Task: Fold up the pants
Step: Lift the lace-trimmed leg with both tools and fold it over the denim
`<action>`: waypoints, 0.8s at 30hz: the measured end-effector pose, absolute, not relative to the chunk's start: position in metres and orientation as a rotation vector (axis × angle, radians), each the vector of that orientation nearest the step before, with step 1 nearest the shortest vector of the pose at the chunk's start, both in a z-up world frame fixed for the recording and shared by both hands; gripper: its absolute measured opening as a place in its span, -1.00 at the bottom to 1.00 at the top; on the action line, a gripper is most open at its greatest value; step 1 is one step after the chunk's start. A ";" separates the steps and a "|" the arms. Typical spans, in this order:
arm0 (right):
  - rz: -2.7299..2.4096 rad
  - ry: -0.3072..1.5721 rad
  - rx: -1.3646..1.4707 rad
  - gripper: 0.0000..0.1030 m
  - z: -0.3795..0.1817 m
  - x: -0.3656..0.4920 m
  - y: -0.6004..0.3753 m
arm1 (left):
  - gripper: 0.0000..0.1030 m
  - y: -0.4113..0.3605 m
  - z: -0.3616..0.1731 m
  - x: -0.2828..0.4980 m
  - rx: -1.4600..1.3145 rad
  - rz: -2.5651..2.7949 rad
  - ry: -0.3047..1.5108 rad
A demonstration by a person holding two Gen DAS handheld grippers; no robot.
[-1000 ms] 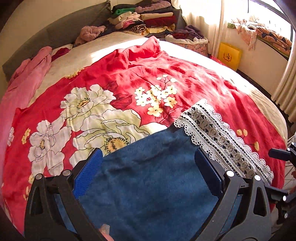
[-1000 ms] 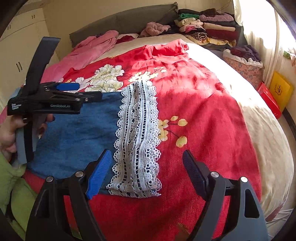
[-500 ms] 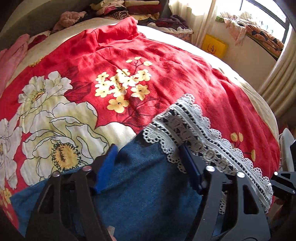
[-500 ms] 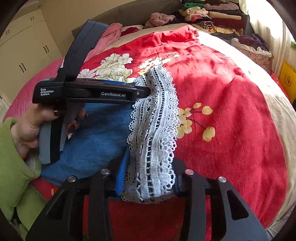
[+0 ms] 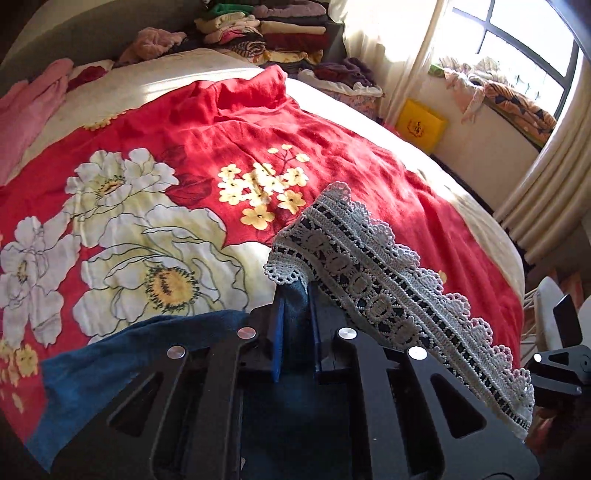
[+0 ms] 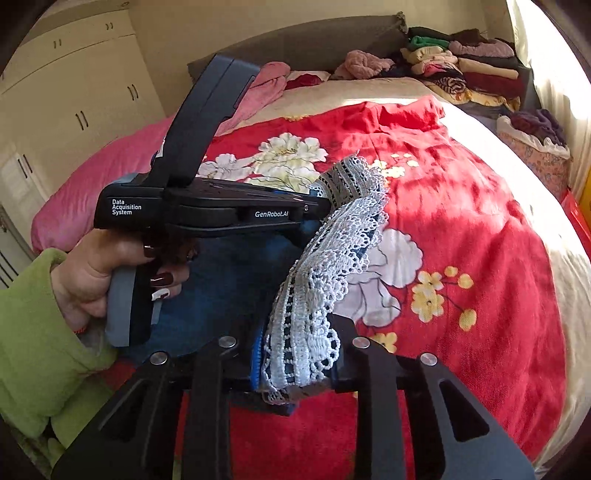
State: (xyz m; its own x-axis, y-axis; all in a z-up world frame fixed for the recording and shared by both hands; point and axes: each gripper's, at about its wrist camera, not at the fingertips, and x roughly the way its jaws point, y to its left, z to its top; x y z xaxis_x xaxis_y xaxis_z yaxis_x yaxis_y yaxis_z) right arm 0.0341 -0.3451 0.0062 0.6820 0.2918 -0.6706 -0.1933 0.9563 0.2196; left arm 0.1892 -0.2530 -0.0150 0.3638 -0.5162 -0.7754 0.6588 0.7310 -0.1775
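The pants are blue denim (image 5: pixel 122 362) with a white lace hem (image 5: pixel 373 266). They lie on a red floral bedspread (image 5: pixel 332 147). My left gripper (image 5: pixel 295 325) is shut on the denim just behind the far end of the lace hem and holds it lifted. In the right wrist view the left gripper (image 6: pixel 317 206) comes in from the left, held by a hand in a green sleeve. My right gripper (image 6: pixel 295 369) is shut on the near end of the lace hem (image 6: pixel 325 280), which hangs bunched between the two grippers above the denim (image 6: pixel 221 288).
Folded clothes are stacked (image 5: pixel 280 33) at the bed's far corner, with a basket of clothes (image 6: pixel 532 144) beside it. A pink blanket (image 6: pixel 92 177) lies along the bed's left side. A yellow box (image 5: pixel 421 125) and curtains (image 5: pixel 543 184) stand by the window.
Both grippers went from open to shut on the hem end of the pants and lifted it off the bedspread. The lace hem now sags between them.
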 end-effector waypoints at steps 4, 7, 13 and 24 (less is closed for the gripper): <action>0.340 0.750 0.072 -0.54 0.024 0.037 -0.310 | -0.90 -0.207 0.001 0.190 0.095 -0.729 0.903; 0.392 0.748 0.018 -0.54 0.031 0.041 -0.279 | -0.90 -0.173 0.008 0.191 0.073 -0.672 0.887; 0.491 0.787 -0.087 -0.54 0.021 0.056 -0.210 | -0.83 -0.109 0.001 0.194 0.032 -0.566 0.891; 0.665 0.895 -0.242 -0.55 -0.016 0.056 -0.111 | -0.75 0.023 -0.007 0.197 -0.265 -0.360 0.897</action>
State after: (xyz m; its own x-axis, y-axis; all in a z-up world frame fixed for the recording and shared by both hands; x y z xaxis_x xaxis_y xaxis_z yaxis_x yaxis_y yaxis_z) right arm 0.0555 -0.1110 -0.0158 0.4433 0.4325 -0.7851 -0.6266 0.7759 0.0736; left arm 0.1972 0.0229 -0.0068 0.5709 -0.4122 -0.7101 0.1934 0.9080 -0.3716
